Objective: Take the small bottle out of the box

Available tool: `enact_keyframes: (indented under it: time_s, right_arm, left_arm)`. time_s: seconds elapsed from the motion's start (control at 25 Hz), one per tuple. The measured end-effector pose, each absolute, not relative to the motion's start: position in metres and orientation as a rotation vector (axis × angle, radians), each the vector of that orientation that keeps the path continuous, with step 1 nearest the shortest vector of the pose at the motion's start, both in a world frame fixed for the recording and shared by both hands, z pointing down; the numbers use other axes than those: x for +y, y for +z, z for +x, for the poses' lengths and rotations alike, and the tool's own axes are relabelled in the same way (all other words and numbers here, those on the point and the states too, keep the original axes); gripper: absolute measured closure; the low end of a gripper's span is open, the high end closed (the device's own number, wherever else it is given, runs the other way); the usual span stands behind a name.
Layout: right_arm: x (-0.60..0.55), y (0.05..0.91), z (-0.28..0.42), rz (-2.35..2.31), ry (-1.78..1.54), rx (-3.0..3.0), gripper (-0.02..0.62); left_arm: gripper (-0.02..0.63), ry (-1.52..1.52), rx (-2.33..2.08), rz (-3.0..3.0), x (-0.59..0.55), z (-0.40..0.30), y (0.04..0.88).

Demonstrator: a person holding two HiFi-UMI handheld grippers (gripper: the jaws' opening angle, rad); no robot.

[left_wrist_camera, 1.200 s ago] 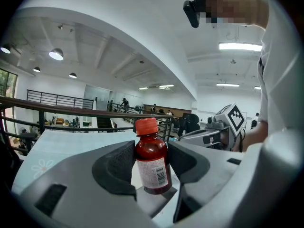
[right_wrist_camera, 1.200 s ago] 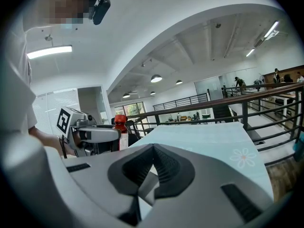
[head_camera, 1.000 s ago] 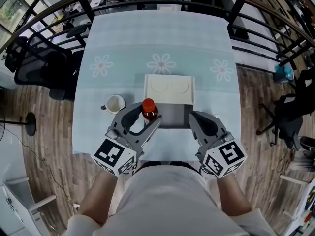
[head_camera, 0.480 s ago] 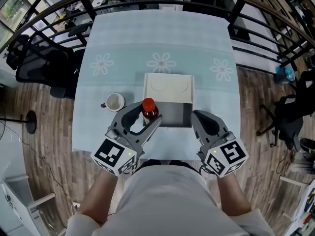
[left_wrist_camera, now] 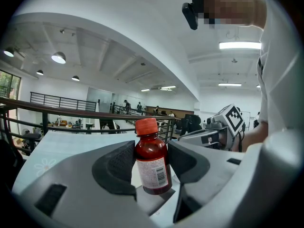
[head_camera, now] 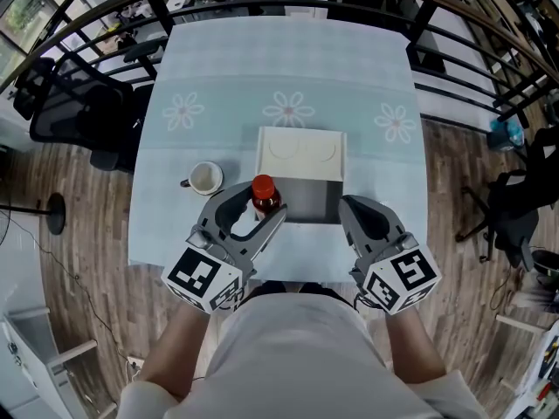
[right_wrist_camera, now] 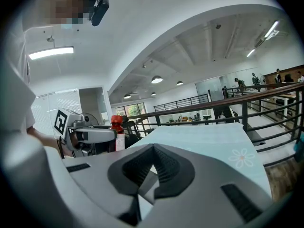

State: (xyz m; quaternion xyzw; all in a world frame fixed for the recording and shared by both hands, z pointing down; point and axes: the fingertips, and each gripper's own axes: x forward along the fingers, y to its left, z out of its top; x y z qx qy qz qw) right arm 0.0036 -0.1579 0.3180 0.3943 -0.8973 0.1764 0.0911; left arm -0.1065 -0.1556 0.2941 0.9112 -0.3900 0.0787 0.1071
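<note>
My left gripper [head_camera: 260, 206] is clamped on the bottle [head_camera: 265, 192]. In the left gripper view both dark pads press its brown sides just under the red cap, and it stands upright. The bottle is out of the box [head_camera: 300, 157], just at the box's near left corner. I cannot tell whether its base rests on the table [head_camera: 279, 68] or hangs above it.

My right gripper [head_camera: 362, 209] is clenched on nothing, with its pads meeting tip to tip in its own view. It sits at the box's near right corner, well apart from the bottle. From there I see the left gripper and the red cap off to the left.

The box lies directly beyond both grippers. Its white part with two round hollows faces up on the far side, and a grey part lies on the near side. A mug [head_camera: 205, 179] stands to the left of the box, near the left gripper's outer jaw but not touching it.

A dark railing [head_camera: 105, 24] curves round the table's far side. Black chairs [head_camera: 79, 107] stand on the wood floor to the left, and another stands to the right.

By my count there is one bottle, one box, one mug, two grippers and three flowers [head_camera: 289, 110] printed on the cloth.
</note>
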Motion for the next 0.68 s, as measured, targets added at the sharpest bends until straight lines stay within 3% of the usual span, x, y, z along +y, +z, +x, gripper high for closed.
enact_keyframes:
  time_s: [0.68]
  right_arm:
    - [-0.1554, 0.3181, 0.0013, 1.161, 0.53, -2.665, 0.574]
  left_arm:
    - [0.377, 0.226, -1.153, 2.666, -0.155, -0.1089, 0.2966]
